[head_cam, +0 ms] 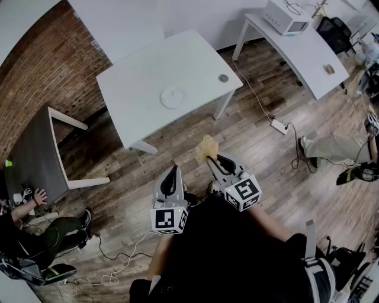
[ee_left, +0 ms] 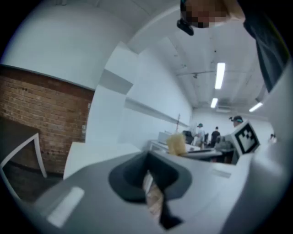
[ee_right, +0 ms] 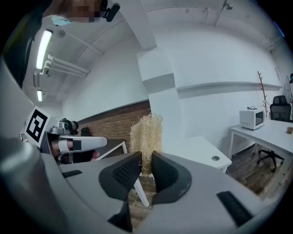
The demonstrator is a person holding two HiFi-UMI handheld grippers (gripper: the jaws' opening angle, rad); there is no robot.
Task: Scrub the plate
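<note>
A white plate (head_cam: 174, 96) lies near the middle of a white table (head_cam: 136, 112), well ahead of both grippers. My right gripper (head_cam: 214, 163) (ee_right: 145, 168) is shut on a straw-coloured fibre scrubber (head_cam: 206, 148) (ee_right: 146, 139), which stands up out of its jaws over the wooden floor. My left gripper (head_cam: 172, 175) (ee_left: 149, 177) is beside it, jaws shut with nothing between them. The left gripper view also catches the scrubber (ee_left: 176, 143) off to the right. The plate does not show in either gripper view.
A second white table (head_cam: 308, 50) with a microwave (head_cam: 286, 16) stands at the back right. A grey table (head_cam: 32, 151) is at the left by a brick wall. A power strip (head_cam: 278, 125) and cables lie on the floor. People sit at the left and right edges.
</note>
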